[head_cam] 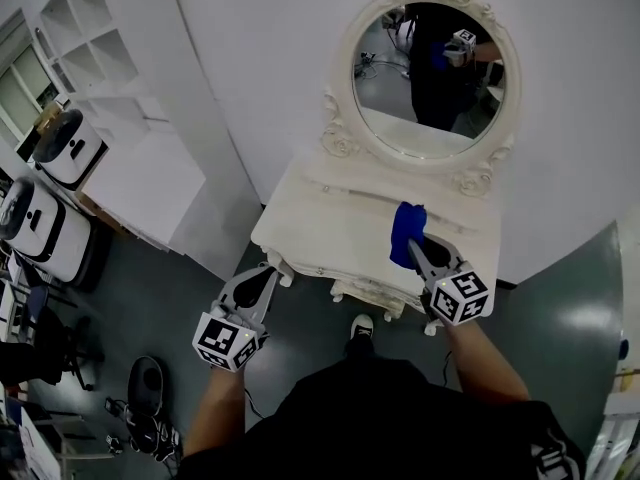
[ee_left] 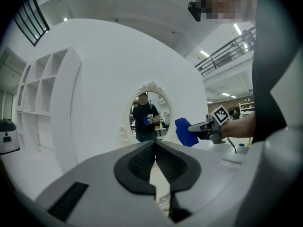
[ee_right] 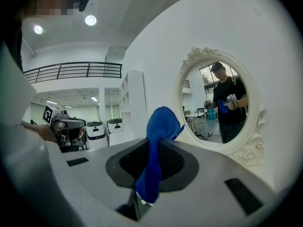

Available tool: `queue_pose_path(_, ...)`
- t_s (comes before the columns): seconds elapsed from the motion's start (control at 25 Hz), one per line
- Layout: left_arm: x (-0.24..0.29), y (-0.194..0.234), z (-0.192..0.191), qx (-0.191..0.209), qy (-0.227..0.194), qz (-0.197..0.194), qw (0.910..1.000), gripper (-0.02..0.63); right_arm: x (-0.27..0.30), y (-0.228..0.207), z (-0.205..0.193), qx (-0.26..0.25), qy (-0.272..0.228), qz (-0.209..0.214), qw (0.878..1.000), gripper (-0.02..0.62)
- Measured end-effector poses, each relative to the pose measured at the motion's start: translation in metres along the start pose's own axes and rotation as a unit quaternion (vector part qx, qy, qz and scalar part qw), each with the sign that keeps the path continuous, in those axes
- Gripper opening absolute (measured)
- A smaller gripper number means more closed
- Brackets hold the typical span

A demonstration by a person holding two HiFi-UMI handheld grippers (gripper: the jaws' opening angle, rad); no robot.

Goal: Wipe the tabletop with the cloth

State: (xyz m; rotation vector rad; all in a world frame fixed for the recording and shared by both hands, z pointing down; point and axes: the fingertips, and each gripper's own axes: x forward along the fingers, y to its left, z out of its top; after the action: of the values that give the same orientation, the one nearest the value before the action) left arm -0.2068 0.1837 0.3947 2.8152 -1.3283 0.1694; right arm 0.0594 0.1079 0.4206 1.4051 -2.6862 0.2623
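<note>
A white dressing table's tabletop stands against the wall under an oval mirror. My right gripper hangs over the right part of the tabletop, shut on a blue cloth. The cloth bunches up out of the jaws in the right gripper view. Whether it touches the surface is hidden. My left gripper is shut and holds nothing, off the table's front left corner. In the left gripper view its jaws meet, and beyond them the cloth shows in the right gripper.
A white shelf unit stands against the wall to the left. White wheeled machines and dark gear sit on the grey floor at far left. My shoe is just before the table's front edge.
</note>
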Motion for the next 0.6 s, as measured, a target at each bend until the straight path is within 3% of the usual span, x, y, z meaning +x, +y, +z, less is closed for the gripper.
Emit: queue_pose_path(0.6,0.154,0.088,0.023,-0.002,0.009,0.012,0.9999,0.011,0.132,-0.108,0.030,-0.002,0.022,0.027,0.999,0.040)
